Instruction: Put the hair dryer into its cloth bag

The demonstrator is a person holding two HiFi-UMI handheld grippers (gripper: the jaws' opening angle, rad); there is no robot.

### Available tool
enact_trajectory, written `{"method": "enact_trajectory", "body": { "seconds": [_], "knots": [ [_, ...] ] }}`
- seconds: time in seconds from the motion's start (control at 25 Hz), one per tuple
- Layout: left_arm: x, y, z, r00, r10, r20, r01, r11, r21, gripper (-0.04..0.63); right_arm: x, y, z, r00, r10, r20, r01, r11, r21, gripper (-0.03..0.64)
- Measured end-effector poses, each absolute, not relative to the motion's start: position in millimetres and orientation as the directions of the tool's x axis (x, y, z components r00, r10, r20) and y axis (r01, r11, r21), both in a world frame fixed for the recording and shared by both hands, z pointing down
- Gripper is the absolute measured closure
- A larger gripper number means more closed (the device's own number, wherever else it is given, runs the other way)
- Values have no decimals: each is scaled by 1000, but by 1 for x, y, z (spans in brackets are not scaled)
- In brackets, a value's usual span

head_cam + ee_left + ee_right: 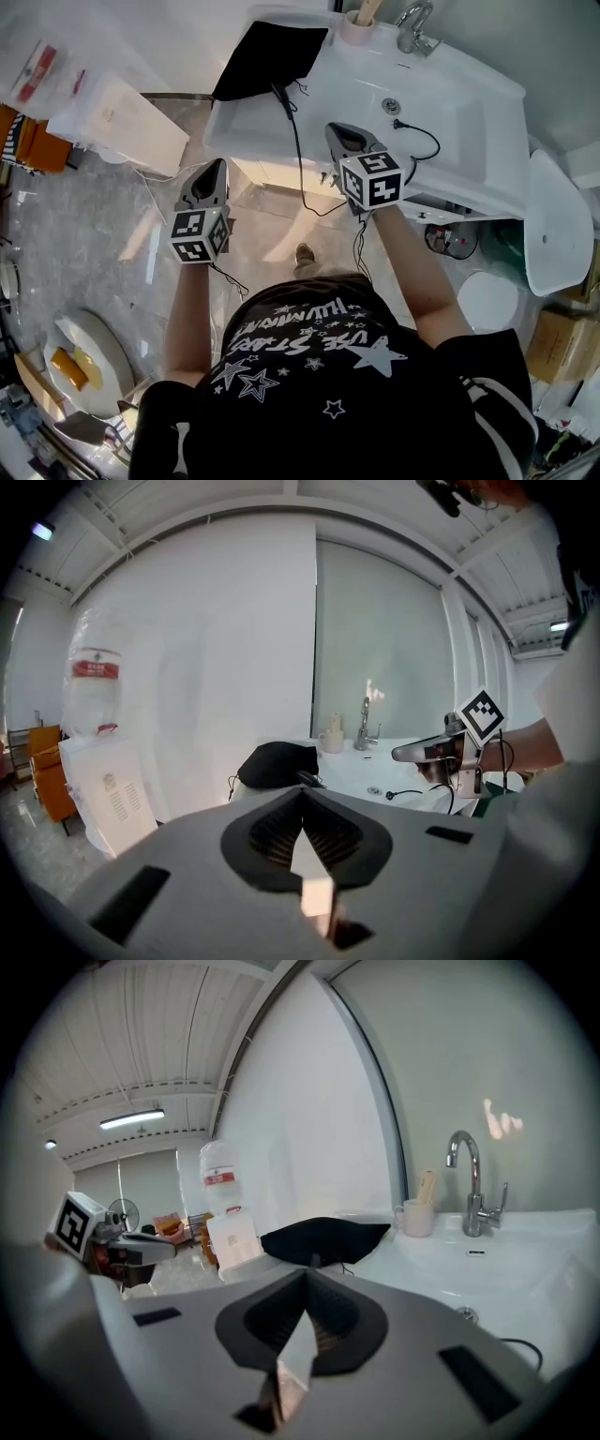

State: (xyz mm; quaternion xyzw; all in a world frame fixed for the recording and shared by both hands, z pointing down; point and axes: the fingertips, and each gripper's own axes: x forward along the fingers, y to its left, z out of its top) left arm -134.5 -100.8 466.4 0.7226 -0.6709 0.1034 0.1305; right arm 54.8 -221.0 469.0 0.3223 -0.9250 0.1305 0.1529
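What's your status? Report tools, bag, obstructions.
Shut and empty: left tool, right tool, both short of the sink. On its left end lies the black cloth bag; hair dryer not visible. A black cord trails over the front edge.

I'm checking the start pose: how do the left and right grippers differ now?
The left gripper hangs over the floor, short of the sink; the right gripper reaches over the sink's front edge. The black cord hangs close beside the right gripper, farther from the left gripper. Both are shut and empty.
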Motion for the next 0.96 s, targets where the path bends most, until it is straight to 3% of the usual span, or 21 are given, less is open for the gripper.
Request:
{"method": "enact_trajectory", "body": {
  "seconds": [0.96],
  "knots": [
    [-127, 118, 476, 105, -947, 302, -988, -64, 144, 584, 36, 5, 461, -798, -458, 392, -525, 847, -79, 612]
  ]
}}
